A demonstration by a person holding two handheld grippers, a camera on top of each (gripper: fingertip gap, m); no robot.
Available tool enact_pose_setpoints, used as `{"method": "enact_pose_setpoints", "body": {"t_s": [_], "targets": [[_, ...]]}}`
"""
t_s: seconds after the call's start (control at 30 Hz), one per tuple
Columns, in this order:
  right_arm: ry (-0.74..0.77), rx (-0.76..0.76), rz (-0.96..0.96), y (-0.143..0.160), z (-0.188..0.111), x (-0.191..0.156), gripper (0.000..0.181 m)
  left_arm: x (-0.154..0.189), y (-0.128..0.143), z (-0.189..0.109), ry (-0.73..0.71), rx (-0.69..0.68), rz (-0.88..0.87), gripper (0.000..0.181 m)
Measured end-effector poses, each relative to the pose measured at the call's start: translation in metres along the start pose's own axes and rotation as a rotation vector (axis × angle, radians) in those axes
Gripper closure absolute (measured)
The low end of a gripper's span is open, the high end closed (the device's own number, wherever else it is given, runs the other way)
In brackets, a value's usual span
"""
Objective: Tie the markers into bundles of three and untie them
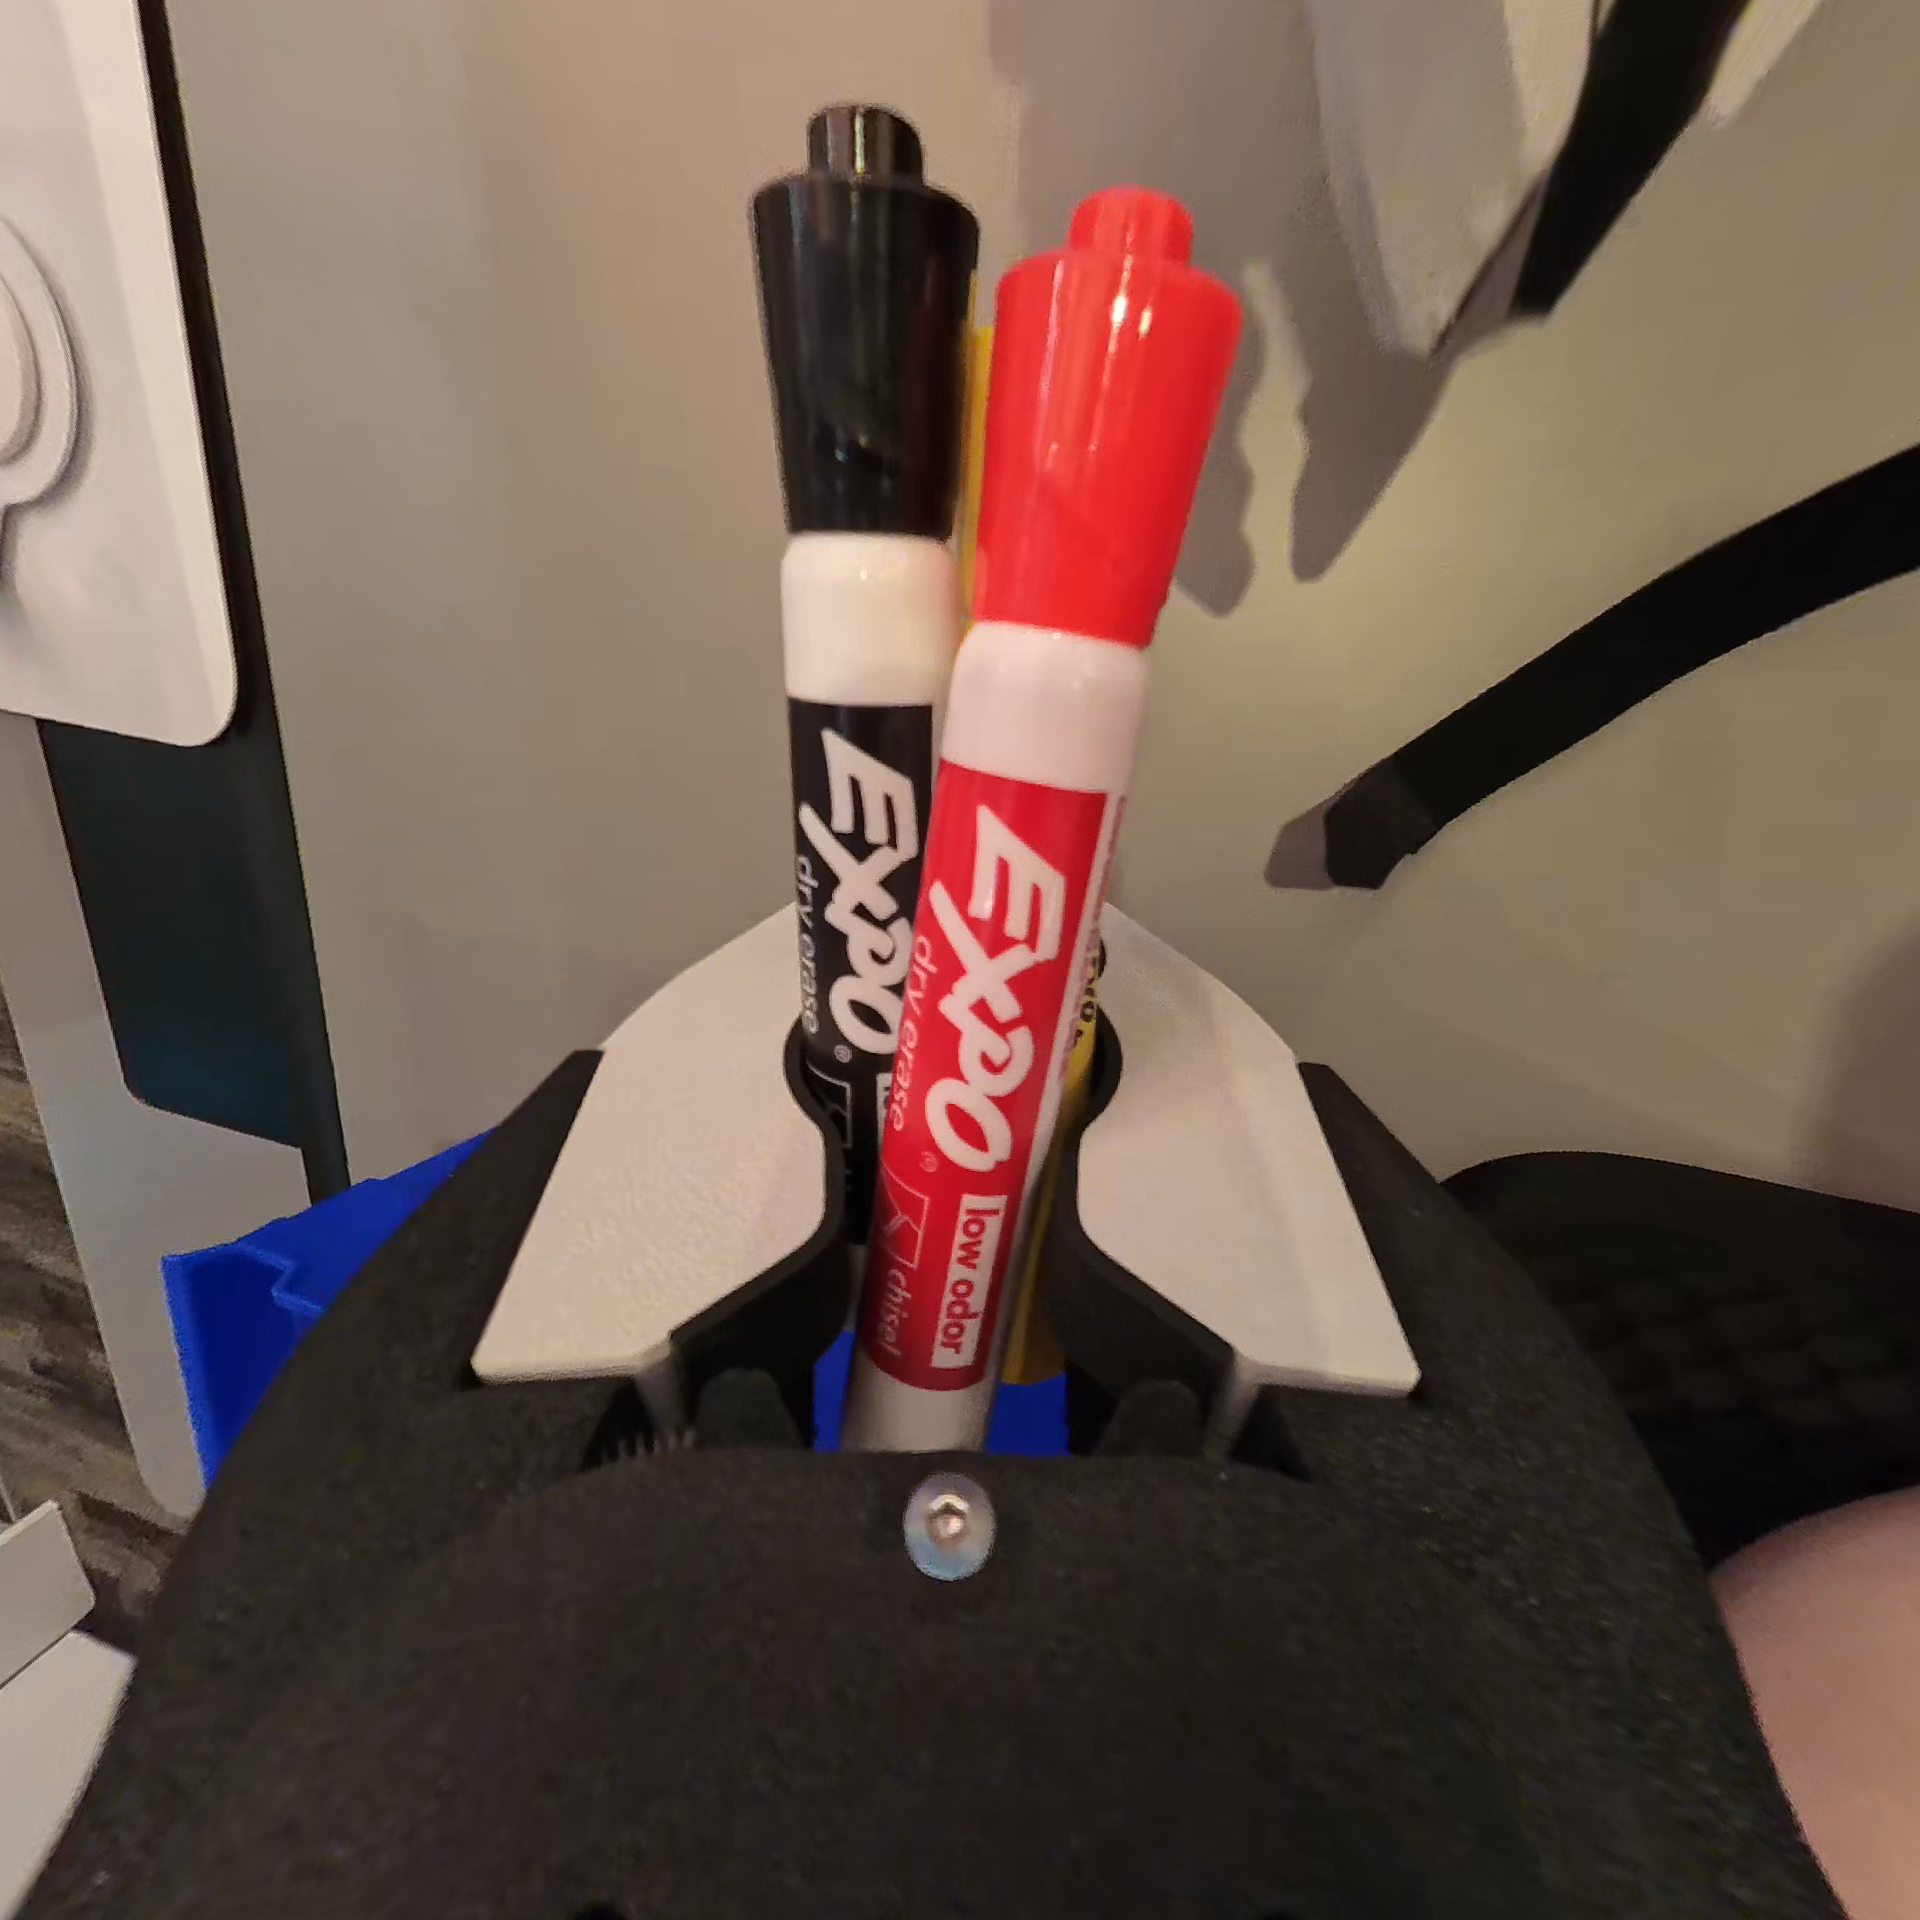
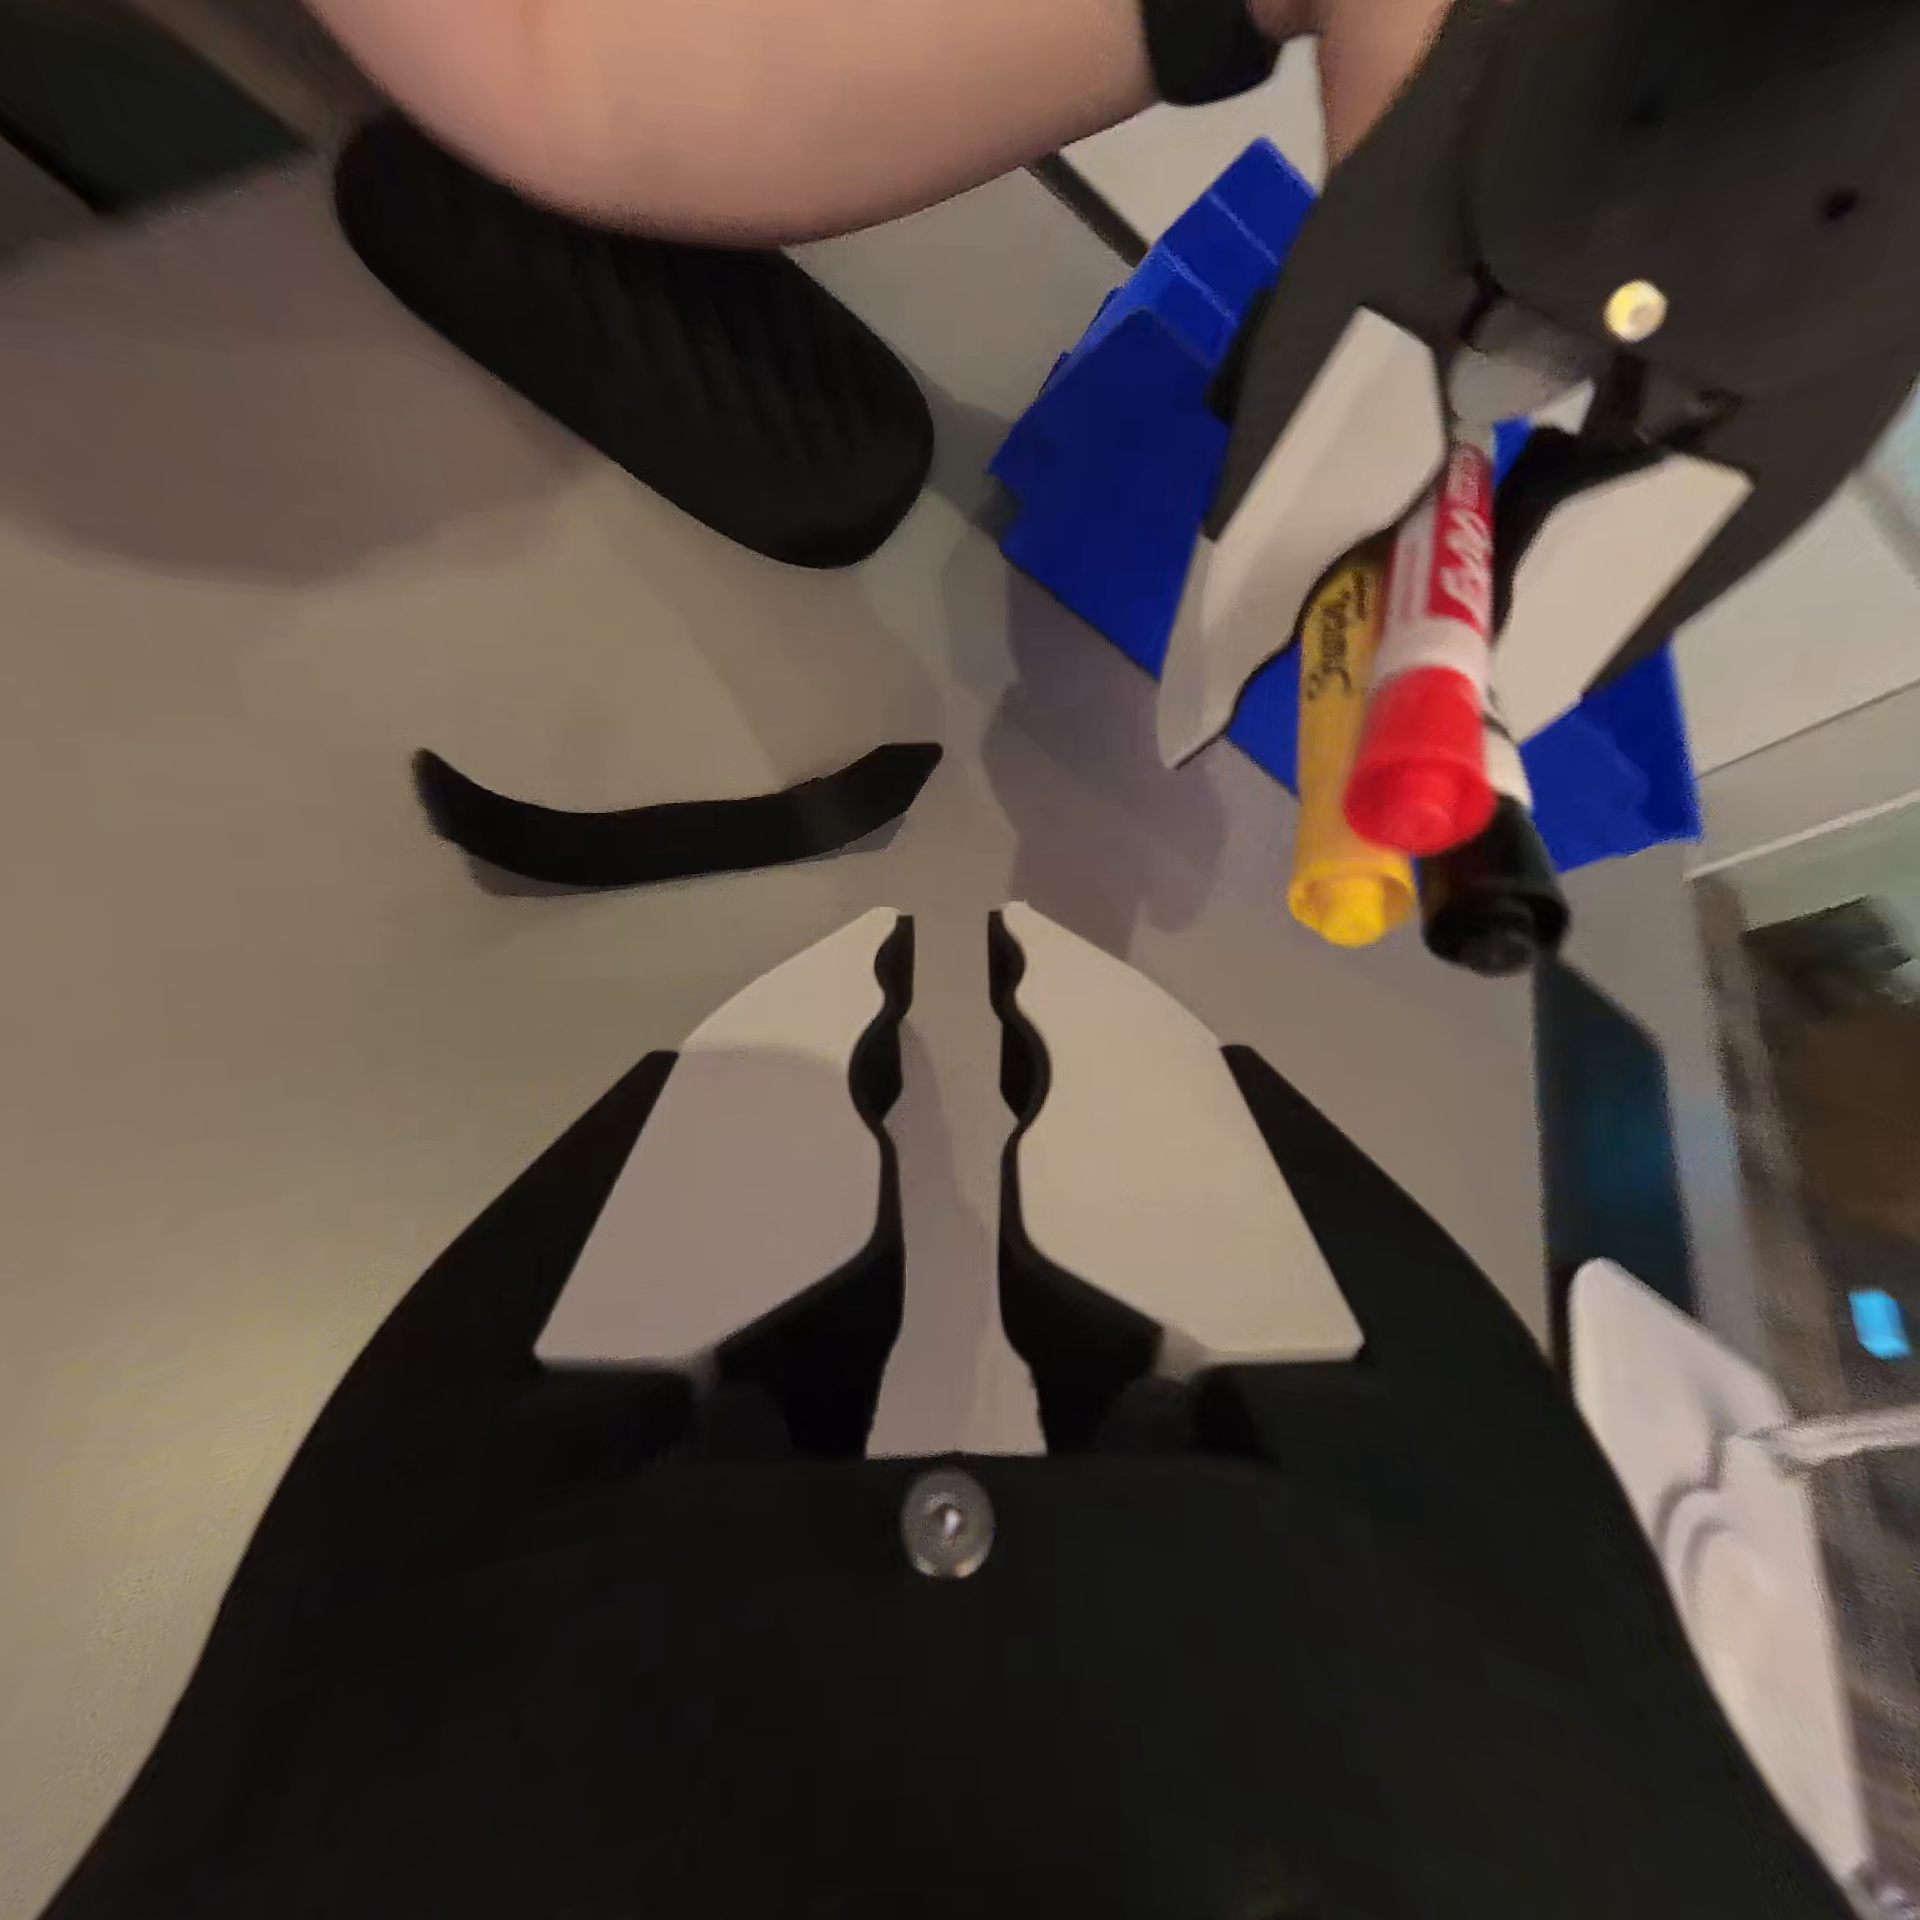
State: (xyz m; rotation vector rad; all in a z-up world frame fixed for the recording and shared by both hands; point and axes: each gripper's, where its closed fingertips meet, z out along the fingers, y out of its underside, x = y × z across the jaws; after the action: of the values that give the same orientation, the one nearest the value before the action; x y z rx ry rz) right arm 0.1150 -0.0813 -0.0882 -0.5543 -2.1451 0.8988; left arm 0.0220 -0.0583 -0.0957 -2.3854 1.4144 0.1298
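My left claw (image 1: 951,1039) grips black-capped (image 1: 862,582), red-capped (image 1: 1049,831) and yellow plastic markers (image 2: 1335,748); my right claw (image 2: 951,925) gapes empty, black fabric strap (image 2: 665,821) at eleven o'clock.

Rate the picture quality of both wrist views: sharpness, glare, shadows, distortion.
Left wrist view: red marker and black marker sharp, small glare on their caps, black strap at right smeared, edges bowed by the wide lens. Right wrist view: softer overall, markers in the left gripper slightly blurred, right edge smeared, soft shadows on the table under the strap.
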Motion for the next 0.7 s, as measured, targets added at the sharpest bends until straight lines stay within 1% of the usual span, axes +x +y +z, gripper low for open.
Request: {"method": "enact_pose_setpoints", "body": {"t_s": [0.07, 0.13, 0.2, 0.27, 0.33, 0.4, 0.47, 0.53, 0.6, 0.67, 0.7], "targets": [[0.039, -0.02, -0.121, 0.005, 0.018, -0.003, 0.166, -0.003, 0.005, 0.001, -0.012, -0.023, -0.006, 0.139], [0.043, -0.093, -0.236, 0.013, 0.033, -0.01, 0.166, -0.004, 0.007, 0.002, -0.008, -0.024, -0.017, 0.139], [0.019, -0.123, -0.306, 0.017, 0.041, -0.021, 0.165, -0.004, 0.007, 0.001, -0.007, -0.016, -0.022, 0.139], [-0.072, -0.174, -0.277, 0.026, 0.043, -0.038, 0.167, -0.003, 0.007, 0.001, -0.006, -0.017, -0.018, 0.139], [-0.132, -0.213, -0.214, 0.031, 0.037, -0.052, 0.167, -0.002, 0.006, 0.002, 0.0, -0.019, -0.015, 0.139], [-0.183, -0.198, -0.149, 0.028, 0.031, -0.068, 0.168, -0.002, 0.006, 0.003, 0.004, -0.02, -0.013, 0.139], [-0.208, -0.185, -0.133, 0.026, 0.033, -0.082, 0.172, -0.002, 0.005, 0.003, 0.008, -0.018, -0.013, 0.139], [-0.234, -0.148, -0.137, 0.016, 0.045, -0.093, 0.174, -0.002, 0.005, 0.003, 0.007, -0.02, -0.012, 0.139], [-0.221, -0.081, -0.126, -0.005, 0.058, -0.094, 0.174, -0.001, 0.005, 0.004, 0.009, -0.025, -0.012, 0.139], [-0.258, -0.004, -0.074, -0.024, 0.061, -0.096, 0.173, 0.001, 0.004, 0.005, 0.011, -0.029, -0.007, 0.139], [-0.254, -0.001, -0.046, -0.025, 0.06, -0.092, 0.169, 0.002, 0.004, 0.005, 0.013, -0.029, -0.004, 0.139]]}}
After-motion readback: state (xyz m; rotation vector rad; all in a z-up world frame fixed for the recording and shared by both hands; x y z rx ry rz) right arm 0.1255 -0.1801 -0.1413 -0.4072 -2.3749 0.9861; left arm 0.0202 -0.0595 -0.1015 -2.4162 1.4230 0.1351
